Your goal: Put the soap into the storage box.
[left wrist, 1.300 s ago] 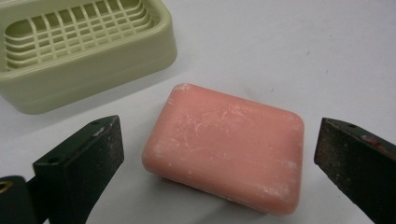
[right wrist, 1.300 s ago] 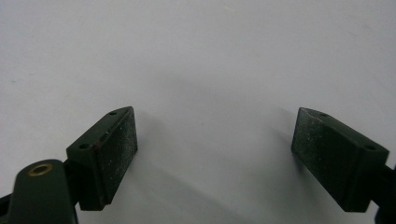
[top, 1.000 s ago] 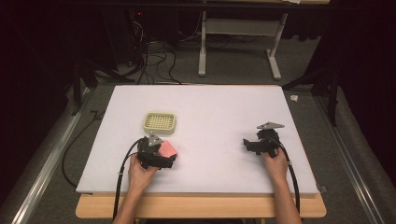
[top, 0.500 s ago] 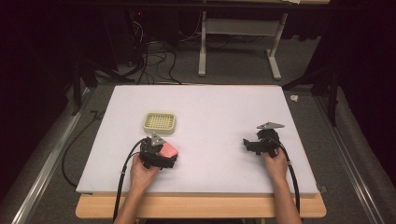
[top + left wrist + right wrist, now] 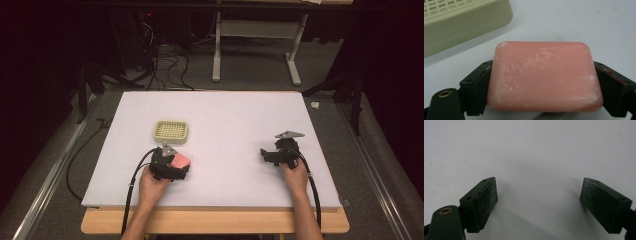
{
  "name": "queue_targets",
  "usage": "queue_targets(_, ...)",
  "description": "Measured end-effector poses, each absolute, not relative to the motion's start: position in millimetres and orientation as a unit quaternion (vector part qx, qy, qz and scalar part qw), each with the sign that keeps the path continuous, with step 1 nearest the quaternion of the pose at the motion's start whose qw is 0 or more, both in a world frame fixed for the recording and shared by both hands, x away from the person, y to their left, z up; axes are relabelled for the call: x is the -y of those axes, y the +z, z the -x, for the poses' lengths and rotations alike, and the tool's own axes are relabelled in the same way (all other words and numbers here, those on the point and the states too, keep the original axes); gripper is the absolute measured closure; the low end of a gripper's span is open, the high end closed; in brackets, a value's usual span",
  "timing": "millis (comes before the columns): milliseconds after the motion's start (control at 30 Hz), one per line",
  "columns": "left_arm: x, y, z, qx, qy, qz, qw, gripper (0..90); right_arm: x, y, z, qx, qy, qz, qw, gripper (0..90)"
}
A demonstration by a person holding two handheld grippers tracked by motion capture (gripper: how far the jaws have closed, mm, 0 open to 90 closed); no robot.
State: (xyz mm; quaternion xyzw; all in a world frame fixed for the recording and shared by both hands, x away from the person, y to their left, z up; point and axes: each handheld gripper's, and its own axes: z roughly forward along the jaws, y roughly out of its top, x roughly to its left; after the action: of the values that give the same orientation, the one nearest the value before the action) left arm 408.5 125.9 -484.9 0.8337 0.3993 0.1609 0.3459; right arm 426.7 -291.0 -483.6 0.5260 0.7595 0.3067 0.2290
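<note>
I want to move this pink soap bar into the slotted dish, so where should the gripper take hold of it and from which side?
Grip the pink soap bar across its two short ends, coming in low from the near side along the table. It lies flat, and those ends are straight and parallel. The left gripper has just been closing there, a pad at each end. The slotted dish sits just beyond.

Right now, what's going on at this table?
A person works at a white table with a two-jaw gripper in each hand. The left gripper has just been closing on a pink rectangular bar of soap; its jaws now press both short sides. A pale green plastic soap dish with a grid top sits just beyond it. The right gripper rests open over bare table, holding nothing.
</note>
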Motion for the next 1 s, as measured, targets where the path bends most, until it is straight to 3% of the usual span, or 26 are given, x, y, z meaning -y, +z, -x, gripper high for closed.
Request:
queue_targets(433,-125.9,-481.2,-407.0,-0.405,0.166,-0.830,0.345,13.8,291.2,-483.6,-426.8,-0.759,0.307,-0.526,0.228,15.1)
queue_targets(1000,-138.5,-462.9,-399.7,-0.423,0.151,-0.804,0.389,13.8,291.1,-483.6,-426.8,-0.759,0.307,-0.526,0.229,15.1)
